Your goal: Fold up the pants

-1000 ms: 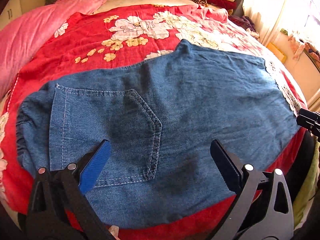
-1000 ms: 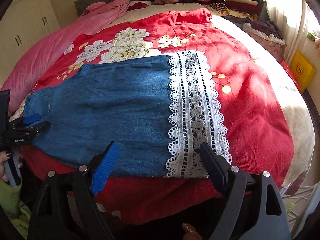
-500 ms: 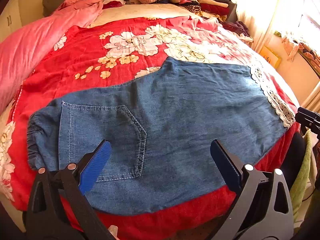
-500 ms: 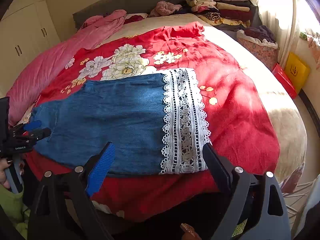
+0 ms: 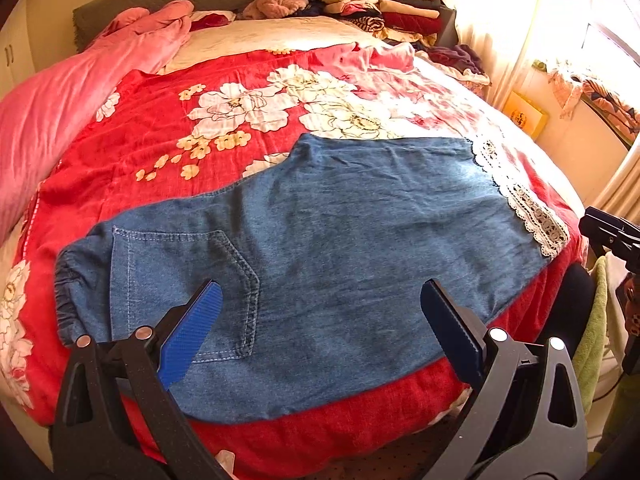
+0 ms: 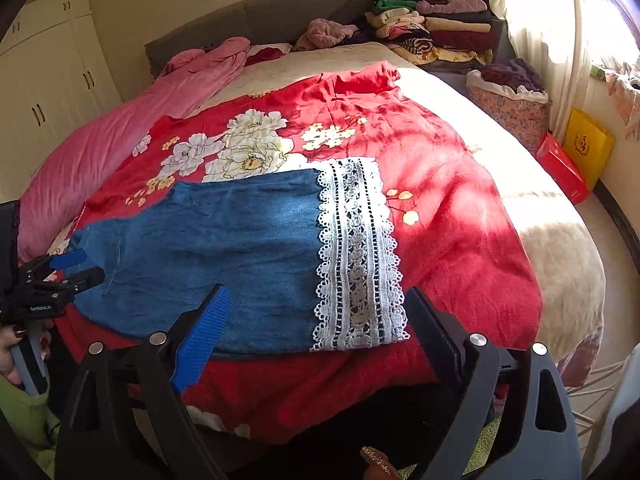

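pants (image 5: 340, 248) flat on red blanket (image 5: 132, 152)

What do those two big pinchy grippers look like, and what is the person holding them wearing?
Each gripper is a black plastic clamp with triangular holes and round silver rivets. The left gripper and right gripper each have two flat fingers: one pad bright ribbed blue, the other dark. Seen from the side, the left one carries small white lettering, too tiny to read. The hand on its handle has dark-painted nails, beside green fabric.

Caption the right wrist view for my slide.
Open right gripper above denim pants, lace hem flat on red bedspread.
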`<action>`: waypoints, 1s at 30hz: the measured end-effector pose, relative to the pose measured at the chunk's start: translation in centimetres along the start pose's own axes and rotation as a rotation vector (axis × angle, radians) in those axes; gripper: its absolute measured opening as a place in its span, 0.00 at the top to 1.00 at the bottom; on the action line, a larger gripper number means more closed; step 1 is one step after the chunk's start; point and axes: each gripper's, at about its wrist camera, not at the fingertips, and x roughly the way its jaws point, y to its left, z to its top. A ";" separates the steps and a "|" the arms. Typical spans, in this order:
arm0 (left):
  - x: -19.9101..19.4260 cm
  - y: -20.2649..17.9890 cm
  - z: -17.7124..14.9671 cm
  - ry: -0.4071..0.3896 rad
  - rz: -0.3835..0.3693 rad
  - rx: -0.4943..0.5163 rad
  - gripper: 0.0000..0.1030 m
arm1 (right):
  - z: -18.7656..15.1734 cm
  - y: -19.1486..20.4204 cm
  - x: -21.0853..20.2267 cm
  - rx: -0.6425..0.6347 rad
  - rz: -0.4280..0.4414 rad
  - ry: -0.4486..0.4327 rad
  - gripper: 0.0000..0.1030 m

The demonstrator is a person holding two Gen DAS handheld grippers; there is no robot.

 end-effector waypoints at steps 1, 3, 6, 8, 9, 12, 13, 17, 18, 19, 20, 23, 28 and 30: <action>0.0 -0.2 0.1 -0.001 -0.004 0.004 0.09 | 0.0 -0.1 -0.2 0.005 -0.002 -0.008 0.15; -0.1 -0.8 0.4 -0.005 -0.015 0.017 0.09 | 0.1 -0.5 -0.5 0.022 -0.004 -0.023 0.15; 0.2 -1.7 1.2 -0.010 -0.029 0.037 0.09 | 0.2 -1.1 -0.8 0.043 -0.006 -0.035 0.15; 0.5 -2.4 1.8 -0.009 -0.037 0.056 0.09 | 0.1 -1.4 -0.9 0.051 -0.006 -0.036 0.15; 0.7 -2.7 2.0 -0.008 -0.039 0.063 0.09 | 0.0 -1.5 -0.9 0.054 -0.007 -0.036 0.15; 1.5 -3.9 2.9 -0.003 -0.057 0.096 0.09 | -0.3 -1.7 -0.6 0.059 -0.005 -0.031 0.15; 1.8 -4.4 3.2 0.000 -0.063 0.109 0.09 | -0.4 -1.8 -0.4 0.062 -0.005 -0.028 0.15; 3.6 -6.5 4.6 0.015 -0.082 0.171 0.09 | -0.9 -2.0 0.6 0.074 -0.003 -0.003 0.15; 4.0 -6.9 4.9 0.017 -0.092 0.181 0.09 | -1.1 -2.1 0.8 0.076 -0.002 0.003 0.15; 4.5 -7.5 5.5 0.020 -0.104 0.193 0.09 | -1.1 -2.2 1.1 0.080 -0.002 0.007 0.15; 4.9 -7.9 5.9 0.022 -0.112 0.202 0.09 | -1.2 -2.3 1.3 0.084 -0.003 0.010 0.15; 6.0 -9.3 7.1 0.015 -0.138 0.234 0.09 | -1.3 -2.7 1.8 0.095 -0.003 0.020 0.15; 8.6 -11.0 9.3 0.035 -0.167 0.276 0.09 | -1.3 -2.5 2.9 0.095 0.008 0.035 0.15; 9.6 -11.4 10.3 0.042 -0.177 0.287 0.09 | -1.3 -2.4 3.4 0.092 0.010 0.042 0.15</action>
